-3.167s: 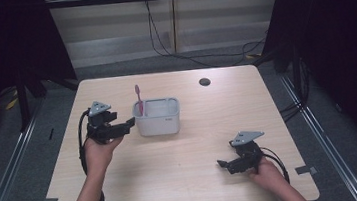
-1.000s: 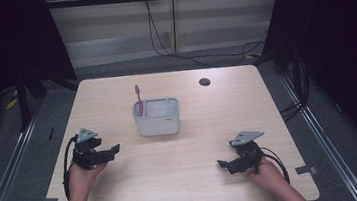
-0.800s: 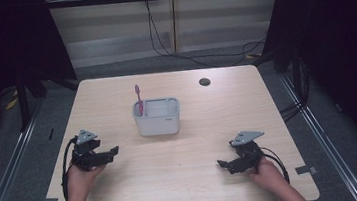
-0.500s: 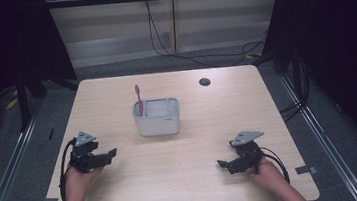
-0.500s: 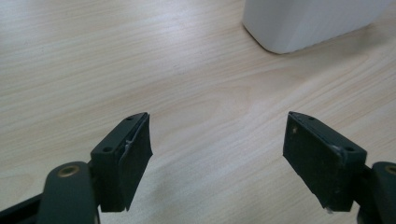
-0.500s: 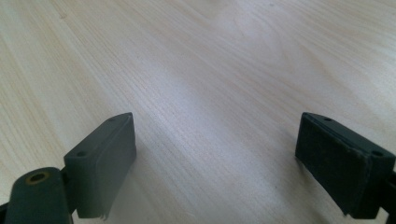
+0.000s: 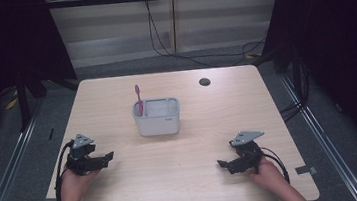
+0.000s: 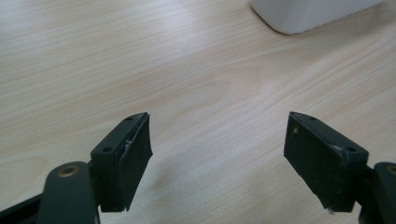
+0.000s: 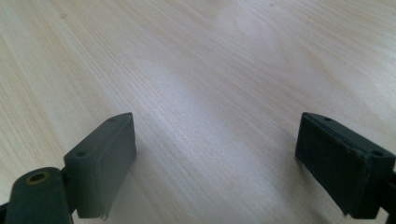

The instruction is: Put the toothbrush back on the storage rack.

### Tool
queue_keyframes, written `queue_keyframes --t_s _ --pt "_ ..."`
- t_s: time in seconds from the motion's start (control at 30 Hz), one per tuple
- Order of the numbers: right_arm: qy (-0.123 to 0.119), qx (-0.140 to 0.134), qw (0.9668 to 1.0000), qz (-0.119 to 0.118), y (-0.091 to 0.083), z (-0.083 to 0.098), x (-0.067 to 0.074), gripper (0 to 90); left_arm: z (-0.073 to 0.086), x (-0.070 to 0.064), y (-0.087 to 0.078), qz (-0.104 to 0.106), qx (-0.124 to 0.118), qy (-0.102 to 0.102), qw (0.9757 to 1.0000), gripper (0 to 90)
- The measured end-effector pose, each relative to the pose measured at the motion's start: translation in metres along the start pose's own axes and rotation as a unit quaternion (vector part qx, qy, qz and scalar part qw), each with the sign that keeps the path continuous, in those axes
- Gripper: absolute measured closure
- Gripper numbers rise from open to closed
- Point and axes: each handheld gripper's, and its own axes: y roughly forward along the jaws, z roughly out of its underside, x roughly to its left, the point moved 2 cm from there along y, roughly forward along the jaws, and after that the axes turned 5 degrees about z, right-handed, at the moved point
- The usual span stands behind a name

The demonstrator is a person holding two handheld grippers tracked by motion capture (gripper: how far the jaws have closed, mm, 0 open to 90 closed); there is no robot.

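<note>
1. A white caddy (image 7: pixel 157 117) stands mid-counter (image 7: pixel 219 126), a pink toothbrush (image 7: pixel 138 99) upright in its left compartment.
2. Left gripper (image 7: pixel 103 158), fingers (image 8: pixel 126 158) released and empty, rests near-left of the caddy.
3. Right gripper (image 7: pixel 225 165), fingers (image 9: pixel 102 163) likewise spread, sits near-right of the caddy.

A pink toothbrush (image 7: pixel 138 98) stands in a white holder (image 7: pixel 157 117) on the pale wood-grain table (image 7: pixel 184 178).

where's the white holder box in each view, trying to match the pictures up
High view: the white holder box stands near the table's middle, a pink toothbrush upright in its left compartment.
Left gripper view: its rounded bottom corner shows at the top right edge, beyond the open jaws.
Right gripper view: not in it.
Shared landmark: the light wood-grain tabletop, under the jaws in both gripper views.
</note>
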Motion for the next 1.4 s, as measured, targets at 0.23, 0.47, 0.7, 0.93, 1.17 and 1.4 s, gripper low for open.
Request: queue_keyframes --t_s 0.23,0.47,0.7,0.93,1.17,1.4 --pt "0.000 0.000 1.0000 0.000 0.000 0.000 0.000 11.8 0.004 0.003 0.000 0.005 0.007 0.002 1.0000 23.0" --pt "0.000 0.000 1.0000 0.000 0.000 0.000 0.000 11.8 0.009 0.005 0.003 0.004 0.015 0.003 0.9999 22.9" --pt "0.000 0.000 1.0000 0.000 0.000 0.000 0.000 11.8 0.015 0.009 0.006 -0.003 0.029 0.007 0.9995 22.9" --pt "0.000 0.000 1.0000 0.000 0.000 0.000 0.000 11.8 0.016 0.009 0.006 -0.001 0.036 0.011 0.9993 22.8" --pt "0.000 0.000 1.0000 0.000 0.000 0.000 0.000 11.8 0.019 0.007 0.011 0.000 0.040 0.011 0.9991 21.9" --pt "0.000 0.000 1.0000 0.000 0.000 0.000 0.000 11.8 0.023 0.008 0.011 0.007 0.029 0.011 0.9995 19.7"
